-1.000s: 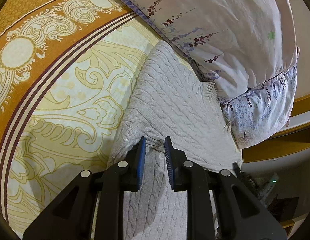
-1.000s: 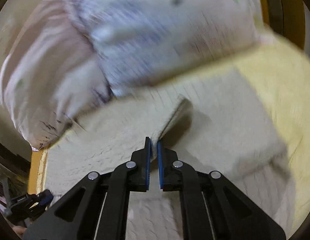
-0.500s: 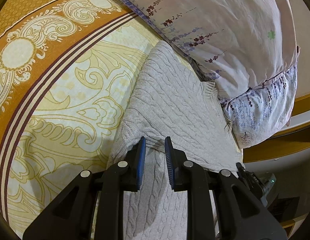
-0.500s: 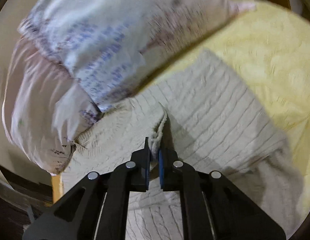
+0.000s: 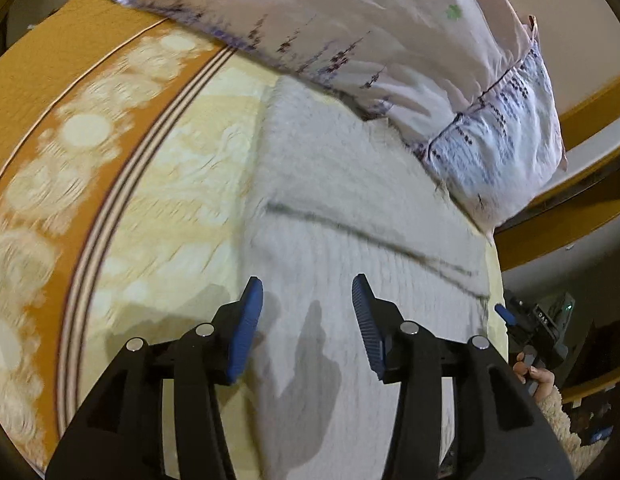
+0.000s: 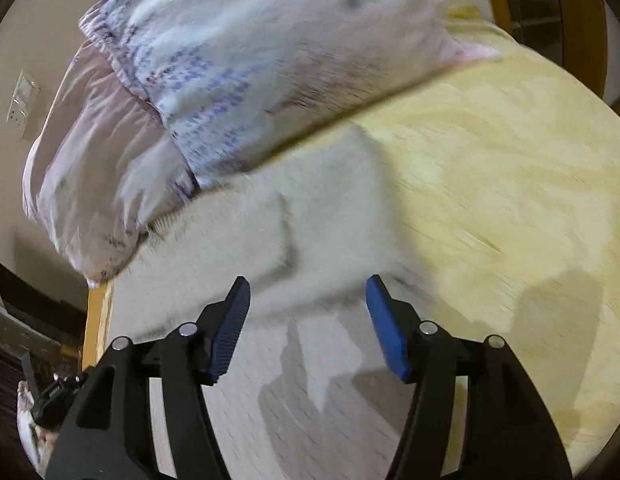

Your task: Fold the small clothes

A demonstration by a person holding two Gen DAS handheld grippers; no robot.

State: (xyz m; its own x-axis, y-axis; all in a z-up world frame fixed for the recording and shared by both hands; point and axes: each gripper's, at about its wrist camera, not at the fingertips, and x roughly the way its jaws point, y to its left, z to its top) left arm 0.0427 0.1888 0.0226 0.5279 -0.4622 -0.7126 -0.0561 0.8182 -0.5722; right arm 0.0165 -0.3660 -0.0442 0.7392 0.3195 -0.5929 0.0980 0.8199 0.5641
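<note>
Both sets of tongs are spread wide, gripping nothing: the left tongs (image 5: 308, 320) and right tongs (image 6: 308, 322) hover just over the cream knit sweater (image 5: 349, 208), which lies partly folded on the bed (image 5: 182, 184), its far edge against the floral pillow (image 5: 389, 32). Risk here, judging by the blur: a quick pass could snag the knit and drag the fold loose, or shove it under the pillow.

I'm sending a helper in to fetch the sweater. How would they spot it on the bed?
On the bedspread, yellow with an orange border, look just below the floral pillow. The sweater lies flat there, its far edge against the pillow. It is the only pale grey knit with ribbing, plain where its neighbours are printed.
</note>
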